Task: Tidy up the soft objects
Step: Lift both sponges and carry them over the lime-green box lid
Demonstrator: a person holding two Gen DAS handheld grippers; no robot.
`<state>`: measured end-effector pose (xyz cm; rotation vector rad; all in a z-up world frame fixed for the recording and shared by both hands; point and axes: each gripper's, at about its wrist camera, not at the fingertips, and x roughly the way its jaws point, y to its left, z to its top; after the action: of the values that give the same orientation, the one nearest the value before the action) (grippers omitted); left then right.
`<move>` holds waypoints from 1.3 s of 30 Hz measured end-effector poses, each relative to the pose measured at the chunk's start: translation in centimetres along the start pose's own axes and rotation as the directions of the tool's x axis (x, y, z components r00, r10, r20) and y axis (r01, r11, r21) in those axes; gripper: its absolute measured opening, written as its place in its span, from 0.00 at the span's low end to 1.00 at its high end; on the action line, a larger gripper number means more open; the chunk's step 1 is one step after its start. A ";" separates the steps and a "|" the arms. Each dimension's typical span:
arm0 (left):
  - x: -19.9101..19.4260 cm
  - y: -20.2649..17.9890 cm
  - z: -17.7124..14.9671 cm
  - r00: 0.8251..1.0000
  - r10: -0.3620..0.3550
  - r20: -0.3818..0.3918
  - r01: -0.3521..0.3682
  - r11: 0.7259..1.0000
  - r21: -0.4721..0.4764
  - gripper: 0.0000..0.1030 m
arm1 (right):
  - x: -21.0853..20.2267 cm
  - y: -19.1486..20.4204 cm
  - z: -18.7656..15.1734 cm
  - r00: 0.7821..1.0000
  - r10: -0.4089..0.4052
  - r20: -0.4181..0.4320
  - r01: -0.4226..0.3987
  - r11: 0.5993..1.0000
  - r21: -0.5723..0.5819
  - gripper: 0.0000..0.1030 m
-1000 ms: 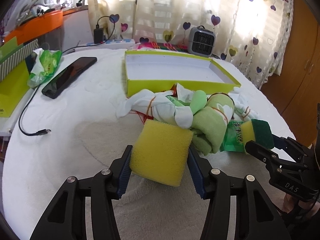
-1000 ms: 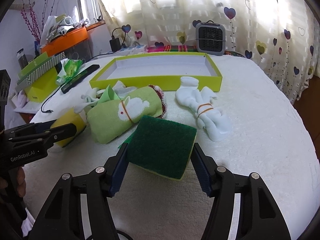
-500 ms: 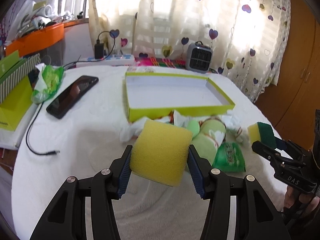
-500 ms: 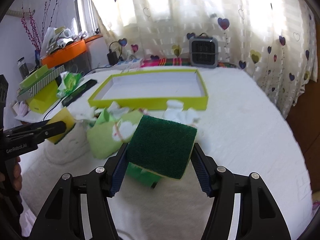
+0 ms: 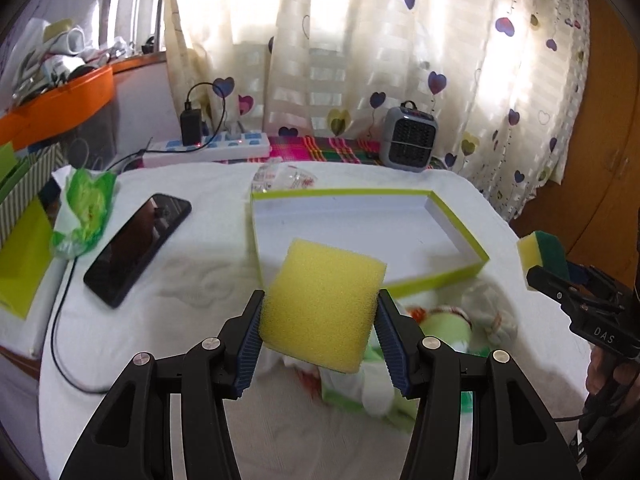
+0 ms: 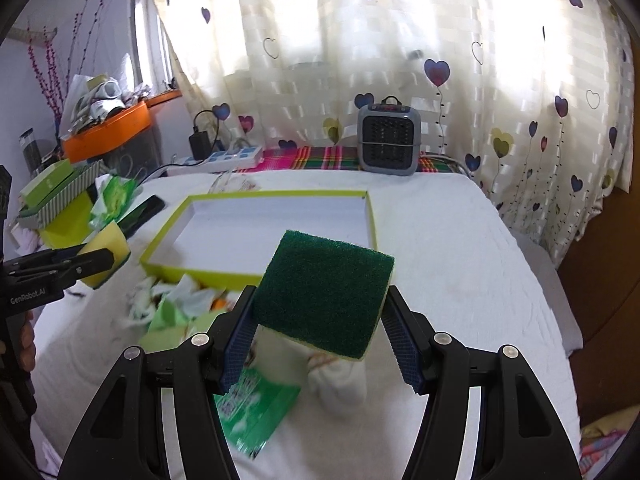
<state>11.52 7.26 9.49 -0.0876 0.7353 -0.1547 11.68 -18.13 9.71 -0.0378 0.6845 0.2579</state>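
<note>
My left gripper (image 5: 320,332) is shut on a yellow sponge (image 5: 322,304), held in the air just before the near edge of a shallow lime-green box (image 5: 456,236) with a white inside. My right gripper (image 6: 320,332) is shut on a green-topped scouring sponge (image 6: 326,292), also lifted, short of the same box (image 6: 160,254). Below both lie rolled white and green cloths (image 5: 448,328) (image 6: 176,308) and a green packet (image 6: 256,412), partly hidden by the sponges. Each gripper shows at the edge of the other's view: the right gripper (image 5: 552,272) and the left gripper (image 6: 96,260).
A black phone (image 5: 136,248) with a cable lies left of the box on the white-covered table (image 6: 460,272). A green-white bag (image 5: 82,212) and lime boxes (image 5: 20,256) sit at the left edge. A small grey heater (image 6: 390,140), a power strip (image 5: 208,148) and curtains stand behind.
Both grippers rose with their sponges and moved toward the box. The cloth pile has slipped lower in both views and the box looks nearer.
</note>
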 end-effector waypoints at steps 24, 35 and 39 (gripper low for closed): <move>12.0 1.1 5.6 0.991 -0.013 -0.134 0.015 1.000 0.017 0.50 | 12.9 -0.9 5.9 0.982 0.078 -0.173 -0.093 0.992 -0.080 0.60; 15.2 1.0 6.4 0.985 -0.011 -0.170 0.015 1.000 0.023 0.50 | 16.8 -0.7 6.8 0.970 0.099 -0.222 -0.123 0.987 -0.101 0.60; 15.9 1.1 6.4 0.983 -0.001 -0.183 0.005 1.000 0.022 0.50 | 17.7 -0.7 6.9 0.966 0.096 -0.240 -0.125 0.986 -0.107 0.60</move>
<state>27.54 5.82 3.55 -0.0540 0.9166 -0.1757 29.30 -14.03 3.90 -0.1485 0.9067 0.4072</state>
